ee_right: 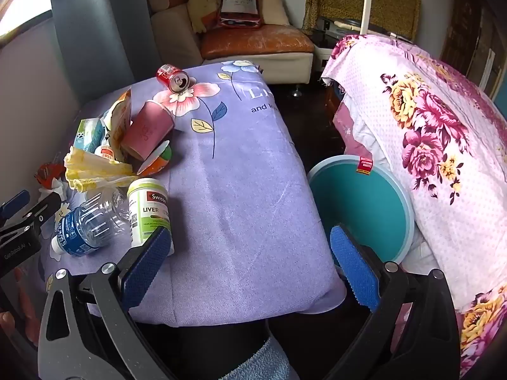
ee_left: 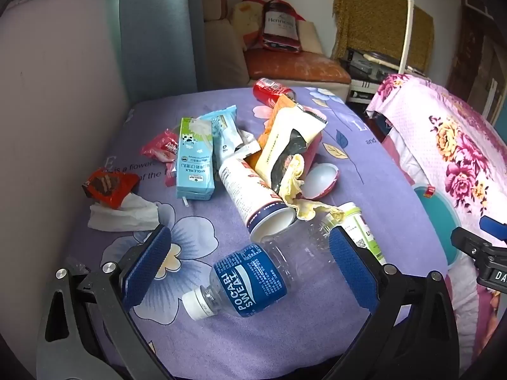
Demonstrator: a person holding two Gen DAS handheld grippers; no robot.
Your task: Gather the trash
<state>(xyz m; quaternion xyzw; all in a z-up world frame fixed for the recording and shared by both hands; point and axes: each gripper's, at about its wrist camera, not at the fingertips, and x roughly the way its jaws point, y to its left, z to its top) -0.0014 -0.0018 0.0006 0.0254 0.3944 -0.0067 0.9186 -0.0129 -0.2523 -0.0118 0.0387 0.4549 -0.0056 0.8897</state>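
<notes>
Plastic bottle [ee_left: 250, 280] lies flat, cap pointing lower-left.

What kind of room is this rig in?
Likely a home living room or bedroom: a worn sofa at the back, a floral quilt, and a table under a purple floral cloth.

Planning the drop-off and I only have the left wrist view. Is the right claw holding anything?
Observer: No. The right claw is open, with nothing between its pads, over bare purple sheet.
Operator: Teal tub at my right edge, what's its full shape?
Observer: Round, with a red tag on the rim. It sits between the sheet and the floral blanket.
Operator: Supplement bottle label?
Observer: It reads Swisse, Liver.
</notes>
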